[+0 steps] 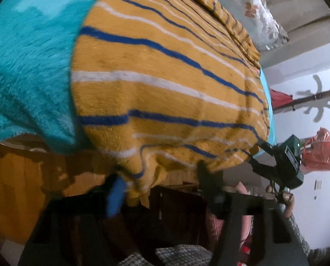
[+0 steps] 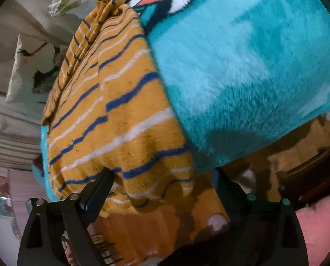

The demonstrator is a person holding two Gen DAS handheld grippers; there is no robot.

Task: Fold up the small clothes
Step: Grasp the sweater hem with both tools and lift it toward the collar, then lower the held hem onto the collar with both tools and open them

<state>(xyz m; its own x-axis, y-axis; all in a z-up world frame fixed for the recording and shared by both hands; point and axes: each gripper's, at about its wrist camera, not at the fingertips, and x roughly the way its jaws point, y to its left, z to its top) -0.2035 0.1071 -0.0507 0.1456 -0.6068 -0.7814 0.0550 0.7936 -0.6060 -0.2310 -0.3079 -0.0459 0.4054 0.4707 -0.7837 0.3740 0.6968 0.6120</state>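
A yellow garment (image 1: 165,84) with blue and white stripes lies on a teal fleece blanket (image 1: 27,66), its hem hanging over the near edge. In the left wrist view, my left gripper (image 1: 160,184) straddles that hem, open. A blue-padded finger (image 1: 116,192) stands on one side and a dark finger (image 1: 207,177) on the other, with bunched cloth between them. In the right wrist view, my right gripper (image 2: 160,188) stands wide open around the garment (image 2: 111,115) hem. Its left finger (image 2: 98,188) lies against the cloth. The right gripper (image 1: 282,161) also shows in the left wrist view, at the garment's right corner.
The blanket (image 2: 242,66) carries a cartoon print and hangs over an orange wooden bed side (image 1: 12,188). Floral pillows (image 2: 32,66) lie beyond the garment. Red plastic bags (image 1: 322,153) and a coat stand (image 1: 315,97) are by the white wall. A hand (image 1: 285,199) holds the right gripper.
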